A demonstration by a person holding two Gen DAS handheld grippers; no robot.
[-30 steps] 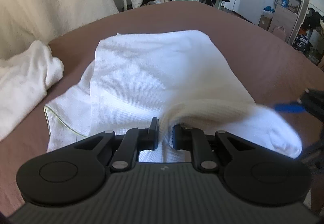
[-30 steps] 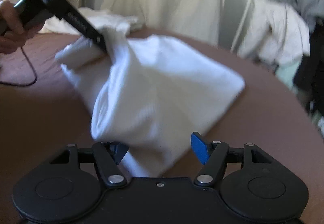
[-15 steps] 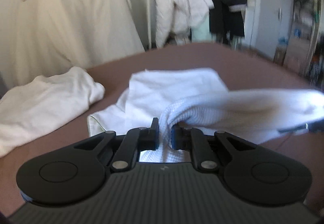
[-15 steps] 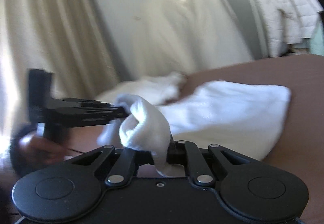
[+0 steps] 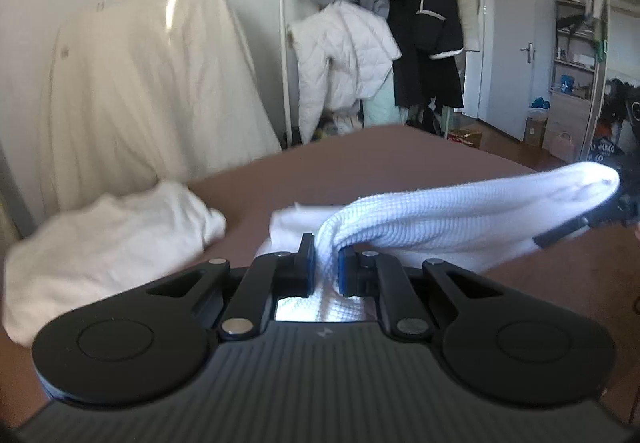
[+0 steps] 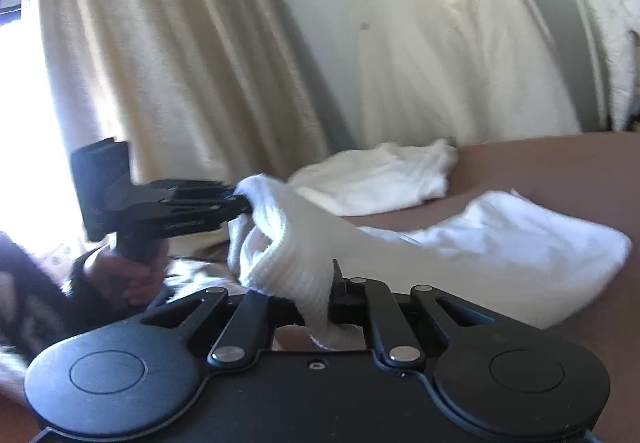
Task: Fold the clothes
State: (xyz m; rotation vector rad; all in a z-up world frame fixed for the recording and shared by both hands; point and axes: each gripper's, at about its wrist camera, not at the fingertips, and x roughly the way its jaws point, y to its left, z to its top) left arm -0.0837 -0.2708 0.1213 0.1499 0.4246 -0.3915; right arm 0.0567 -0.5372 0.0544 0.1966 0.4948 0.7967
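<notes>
Between the fingers of the left gripper (image 5: 325, 263) a bunched edge of the white waffle-knit garment (image 5: 460, 219) is pinched tight, the jaws closed down to the thickness of the cloth. From that grip the fabric runs as a taut, slightly sagging band out to the right gripper (image 6: 326, 297), which is likewise clamped on a gathered corner of the same edge.

A second ago the right gripper stood open beside the cloth, with most of the garment lying flat on the brown bed (image 5: 400, 159). Half a second ago it had closed on the fabric, and since then both grippers have risen, so the near edge now hangs in the air between them. The far part of the garment still rests on the bed, trailing away in the right wrist view. I judge this as the start of a fold: with both corners secured and lifted, the held edge can be carried over the part that lies flat.

Seen from the right wrist, the left gripper (image 6: 240, 203) holds its corner a little higher, with the person's left hand (image 6: 128, 275) around its handle. Beyond the garment, a second crumpled white garment (image 5: 108, 239) lies on the bed, apart from the one in hand. Further off stand a cream covered object (image 5: 152, 91) against the wall and a rack of hanging coats (image 5: 380, 43).
</notes>
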